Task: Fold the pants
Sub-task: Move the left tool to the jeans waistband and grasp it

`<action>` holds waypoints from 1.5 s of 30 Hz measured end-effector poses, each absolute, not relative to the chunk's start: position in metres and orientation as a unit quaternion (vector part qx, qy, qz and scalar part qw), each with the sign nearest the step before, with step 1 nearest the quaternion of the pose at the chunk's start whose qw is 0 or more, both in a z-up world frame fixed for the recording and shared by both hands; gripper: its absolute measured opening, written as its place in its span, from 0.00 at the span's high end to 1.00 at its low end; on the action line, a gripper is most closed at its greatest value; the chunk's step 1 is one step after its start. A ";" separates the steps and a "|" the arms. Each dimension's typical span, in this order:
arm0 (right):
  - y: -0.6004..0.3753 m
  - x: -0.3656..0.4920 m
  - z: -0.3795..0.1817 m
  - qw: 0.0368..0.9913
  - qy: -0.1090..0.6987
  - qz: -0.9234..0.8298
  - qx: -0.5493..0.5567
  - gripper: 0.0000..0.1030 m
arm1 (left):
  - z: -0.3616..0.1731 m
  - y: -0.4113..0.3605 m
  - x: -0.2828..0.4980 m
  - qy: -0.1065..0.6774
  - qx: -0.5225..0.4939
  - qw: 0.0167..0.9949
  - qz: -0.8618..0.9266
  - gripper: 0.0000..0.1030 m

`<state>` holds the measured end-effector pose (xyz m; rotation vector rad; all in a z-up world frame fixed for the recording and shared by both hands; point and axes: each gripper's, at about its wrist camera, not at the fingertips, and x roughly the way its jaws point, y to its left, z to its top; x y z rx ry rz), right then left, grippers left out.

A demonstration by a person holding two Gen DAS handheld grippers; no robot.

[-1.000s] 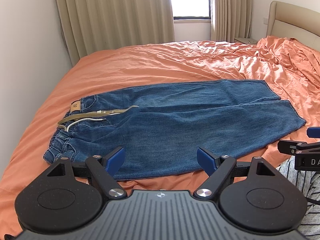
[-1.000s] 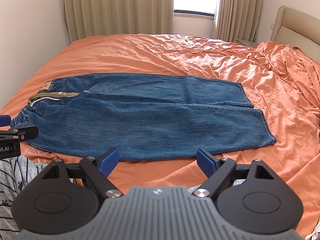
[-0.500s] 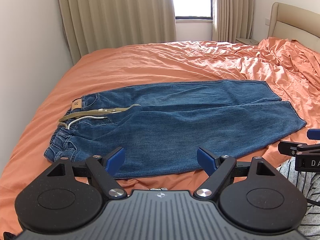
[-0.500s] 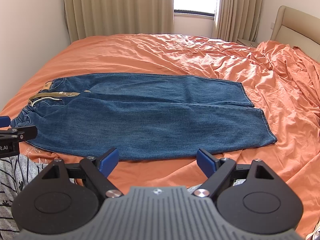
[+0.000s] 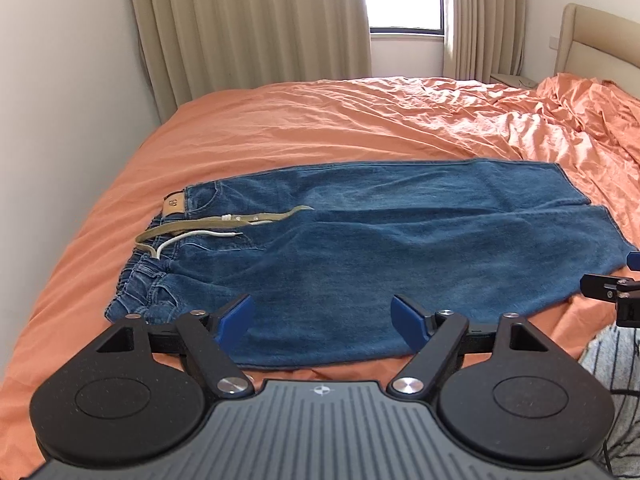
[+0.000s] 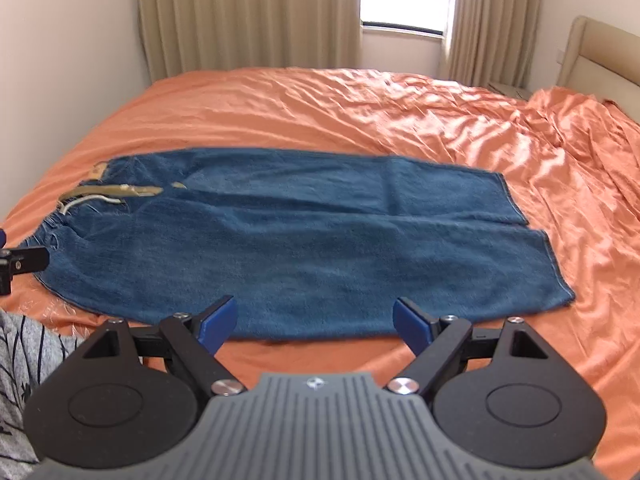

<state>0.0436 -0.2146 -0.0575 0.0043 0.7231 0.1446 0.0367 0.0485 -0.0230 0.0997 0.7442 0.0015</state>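
Observation:
Blue jeans [image 5: 360,248] lie flat on the orange bed, waistband at the left with a tan belt [image 5: 224,222] and a white drawstring [image 5: 192,236], leg hems at the right. In the right wrist view the jeans [image 6: 300,240] span the middle. My left gripper [image 5: 324,320] is open and empty, above the near edge of the jeans toward the waist end. My right gripper [image 6: 314,322] is open and empty, above the near edge toward the leg end. Each gripper's tip shows at the edge of the other view [image 5: 612,288] [image 6: 20,262].
The orange bedsheet [image 5: 360,120] is rumpled toward the right by the beige headboard [image 5: 600,40]. A white wall [image 5: 60,120] runs along the bed's left side. Curtains [image 5: 248,20] and a window stand behind. Striped grey cloth [image 6: 24,360] lies at the near edge.
Both grippers have moved forward a little and tipped up slightly, so the jeans sit lower in the views. Both stay open and the jeans have not moved.

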 end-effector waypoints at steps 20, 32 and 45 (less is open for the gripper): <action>-0.172 0.225 -0.147 0.908 0.410 0.092 0.001 0.21 | -0.044 0.316 0.185 0.416 -0.107 0.903 -0.006 0.28; -0.162 0.249 -0.189 0.890 0.453 0.045 -0.001 0.21 | -0.155 0.371 0.261 0.474 -0.207 0.855 -0.037 0.36; -0.185 0.239 -0.207 0.883 0.470 -0.003 -0.009 0.21 | -0.165 0.377 0.259 0.448 -0.314 0.835 -0.063 0.91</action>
